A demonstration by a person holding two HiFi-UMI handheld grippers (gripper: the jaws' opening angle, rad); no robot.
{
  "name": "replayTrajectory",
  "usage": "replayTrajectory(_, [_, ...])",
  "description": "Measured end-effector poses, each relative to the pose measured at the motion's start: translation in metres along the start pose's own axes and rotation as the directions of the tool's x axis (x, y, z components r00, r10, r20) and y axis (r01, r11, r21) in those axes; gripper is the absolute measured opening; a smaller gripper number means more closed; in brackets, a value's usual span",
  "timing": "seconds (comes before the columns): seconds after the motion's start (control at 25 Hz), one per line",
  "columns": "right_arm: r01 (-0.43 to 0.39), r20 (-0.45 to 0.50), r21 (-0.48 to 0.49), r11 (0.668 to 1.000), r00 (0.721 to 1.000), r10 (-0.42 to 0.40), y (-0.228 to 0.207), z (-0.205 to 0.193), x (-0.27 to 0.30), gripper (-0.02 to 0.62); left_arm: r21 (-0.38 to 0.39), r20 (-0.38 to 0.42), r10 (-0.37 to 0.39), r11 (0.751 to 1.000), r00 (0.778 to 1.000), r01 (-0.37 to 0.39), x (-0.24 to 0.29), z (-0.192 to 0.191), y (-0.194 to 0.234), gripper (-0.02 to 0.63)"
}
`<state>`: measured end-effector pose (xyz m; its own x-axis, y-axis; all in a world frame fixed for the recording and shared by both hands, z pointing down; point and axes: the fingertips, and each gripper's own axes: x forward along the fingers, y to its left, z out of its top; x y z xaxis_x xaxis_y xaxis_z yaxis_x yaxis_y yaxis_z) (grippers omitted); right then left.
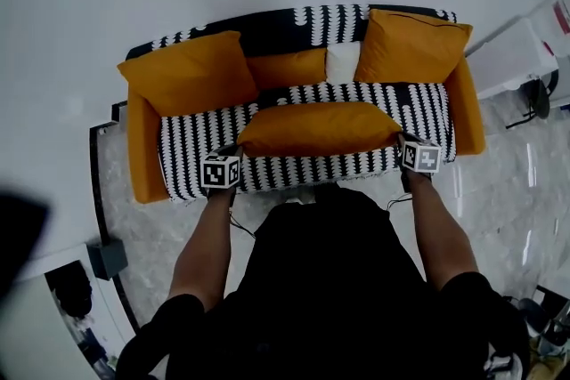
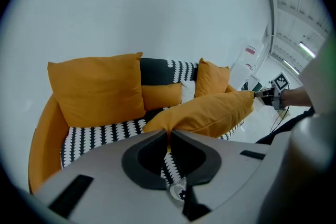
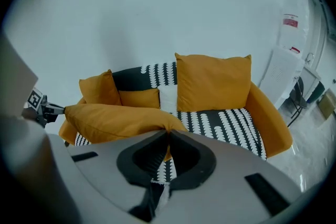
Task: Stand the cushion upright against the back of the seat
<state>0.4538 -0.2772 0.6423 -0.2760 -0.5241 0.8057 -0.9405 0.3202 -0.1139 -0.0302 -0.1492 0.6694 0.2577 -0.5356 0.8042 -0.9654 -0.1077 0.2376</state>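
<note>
Orange fabric stretched from one pair of tongs to the other: the long cushion was held by its two ends. The left tongs were pinched on its left corner, the jaws almost together with only a fold of cloth between them. The right tongs nipped the opposite corner in the same way, pressed onto a tuck of fabric. Both pairs pointed forward and down, each carried on a bare forearm.

The cushion lay lengthwise and flat between the tongs, over the front part of the black-and-white seat. In the left gripper view it looked lifted clear of the seat. It was not upright. A strip of patterned seat showed beyond it, so it stood apart from the back of the sofa.

Beyond the left tongs a large orange cushion leaned against the back. Beyond the right tongs a second large orange cushion did the same. Between those two, straight ahead of the gap between the tongs, a small orange cushion and a white cushion sat side by side at the back. The sofa's orange arms flanked the tongs on their outer sides. Grey marbled floor showed to the right of the right tongs.
</note>
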Motion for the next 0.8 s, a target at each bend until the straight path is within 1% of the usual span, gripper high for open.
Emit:
replayTrajectory(0.08, [-0.021,0.019,-0.003,1.000,1.000,0.021,-0.004,0.020,0.009,0.044,-0.002,0.016,0.010,1.000,1.000,-0.010,0.004,0.021,0.004,0.032])
replayTrajectory(0.24, [-0.055,0.076,-0.003,0.999,0.996,0.055,-0.005,0.069,0.026,0.044,-0.045,0.055,0.030,0.999,0.998,-0.027,0.014,0.061,0.015,0.032])
replayTrajectory(0.48, [-0.103,0.136,-0.008,0.995,0.985,0.104,-0.003,0.137,0.047,0.044,-0.071,0.084,0.091,0.994,0.992,-0.085,0.020,0.108,0.032,0.032])
replayTrajectory(0.6, [-0.132,0.150,-0.029,0.991,0.979,0.135,0.002,0.168,0.061,0.043,-0.081,0.099,0.124,0.990,0.987,-0.116,0.022,0.130,0.045,0.032])
replayTrajectory(0.8, [-0.159,0.166,-0.080,0.984,0.971,0.170,0.009,0.220,0.083,0.043,-0.131,0.151,0.171,0.980,0.974,-0.152,0.027,0.172,0.068,0.032])
